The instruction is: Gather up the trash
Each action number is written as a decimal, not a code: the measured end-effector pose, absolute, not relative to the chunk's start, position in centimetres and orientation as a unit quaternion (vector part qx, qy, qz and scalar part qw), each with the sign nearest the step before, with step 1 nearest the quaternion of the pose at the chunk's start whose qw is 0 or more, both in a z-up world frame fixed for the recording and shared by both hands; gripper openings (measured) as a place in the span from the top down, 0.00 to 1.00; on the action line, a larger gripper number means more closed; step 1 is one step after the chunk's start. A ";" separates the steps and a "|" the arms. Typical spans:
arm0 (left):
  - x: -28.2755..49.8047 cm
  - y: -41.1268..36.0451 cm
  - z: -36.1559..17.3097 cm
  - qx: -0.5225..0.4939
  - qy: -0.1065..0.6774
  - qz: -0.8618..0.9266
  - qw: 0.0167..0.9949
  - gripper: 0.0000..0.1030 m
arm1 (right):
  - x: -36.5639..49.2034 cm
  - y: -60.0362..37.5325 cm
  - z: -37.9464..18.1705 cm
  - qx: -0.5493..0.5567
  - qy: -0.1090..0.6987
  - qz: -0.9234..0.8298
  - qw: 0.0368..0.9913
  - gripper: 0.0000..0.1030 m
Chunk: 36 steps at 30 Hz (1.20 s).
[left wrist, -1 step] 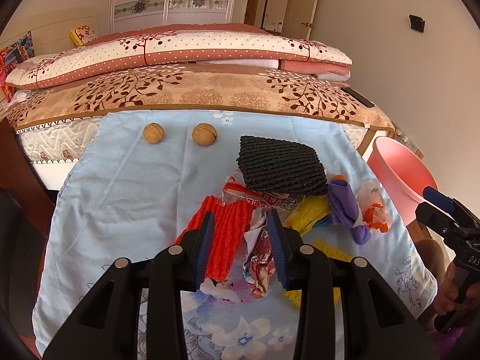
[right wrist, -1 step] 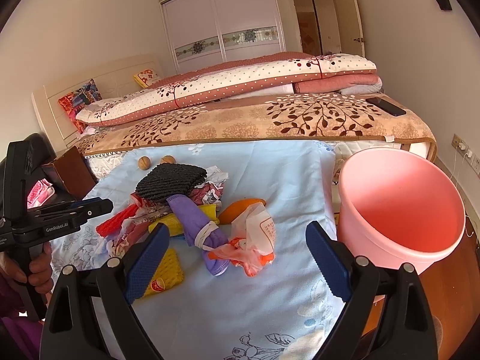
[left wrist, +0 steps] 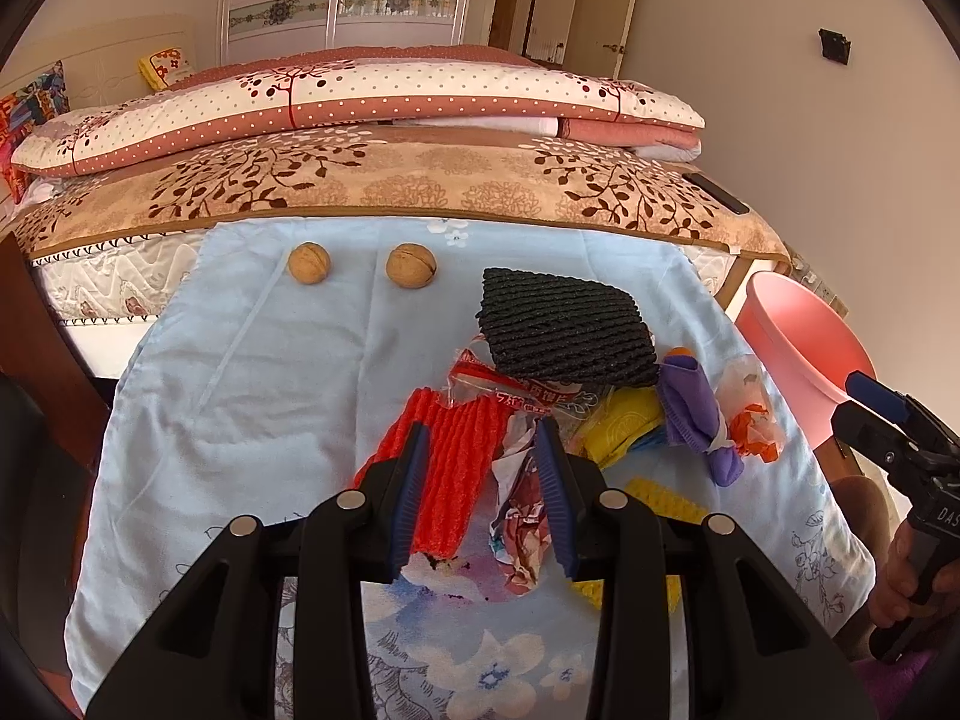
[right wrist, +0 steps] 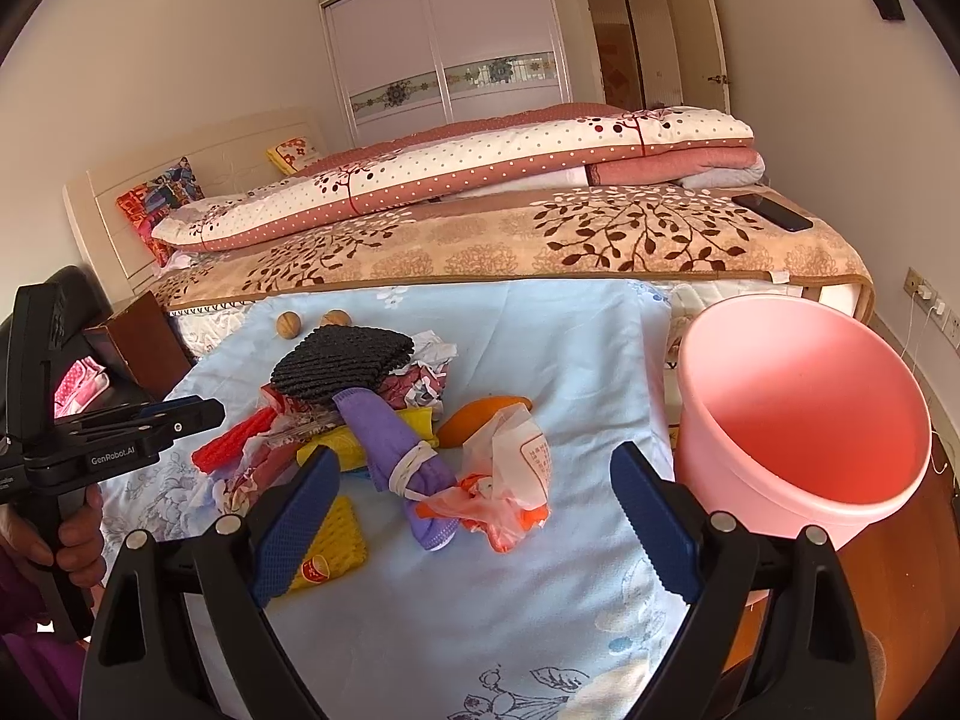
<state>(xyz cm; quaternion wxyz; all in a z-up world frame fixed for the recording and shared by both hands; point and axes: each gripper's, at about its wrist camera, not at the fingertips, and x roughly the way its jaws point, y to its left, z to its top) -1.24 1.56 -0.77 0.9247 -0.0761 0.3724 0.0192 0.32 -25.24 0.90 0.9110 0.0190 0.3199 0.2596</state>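
Walnuts: two walnuts (left wrist: 309, 263) at the far left of my blue floral sheet (left wrist: 288, 372), apart from the litter.
Left gripper: my left gripper (left wrist: 483, 438) hovers low over the heap with its jaws apart, nothing clamped; the red foam net (left wrist: 447, 468) and a crumpled printed wrapper (left wrist: 521, 516) show between its blue pads.
Trash heap: a black foam net (left wrist: 564, 327) lies on top at the back, over a red-and-clear snack wrapper (left wrist: 510, 387); yellow foam netting (right wrist: 336, 531) lies nearer me, then a purple cloth bundle (right wrist: 399, 456) beside a crumpled plastic bag (right wrist: 510, 474).
Right gripper: my right gripper (right wrist: 474, 510) hangs above the sheet with its jaws spread wide, empty, the purple bundle and plastic bag ahead of it.
Bin: a pink bucket (right wrist: 804, 420) stands just off the sheet's right edge, beside the bed (right wrist: 540, 240).
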 end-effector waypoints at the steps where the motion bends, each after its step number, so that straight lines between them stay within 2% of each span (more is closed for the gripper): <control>1: -1.3 1.7 -0.9 -0.076 0.374 0.019 0.924 0.65 | 0.3 -25.2 0.8 0.019 0.321 0.260 0.911 0.13; 18: -2.5 -0.1 -2.1 -0.047 0.397 -0.067 0.914 0.65 | 0.5 -24.7 0.3 0.012 0.333 0.268 0.904 0.17; 32: -0.9 -0.3 -4.5 -0.043 0.433 -0.050 0.899 0.65 | 1.2 -25.0 -0.4 0.021 0.354 0.262 0.898 0.17; 33: -0.9 -0.2 -4.5 -0.044 0.433 -0.051 0.899 0.65 | 1.4 -25.0 -0.5 0.021 0.356 0.263 0.896 0.17; 35: -0.8 0.0 -4.4 -0.045 0.433 -0.054 0.898 0.80 | 1.5 -24.9 -0.7 0.022 0.360 0.264 0.894 0.17; 36: -0.9 0.1 -4.4 -0.046 0.434 -0.055 0.898 0.81 | 1.6 -24.9 -0.7 0.022 0.362 0.264 0.894 0.17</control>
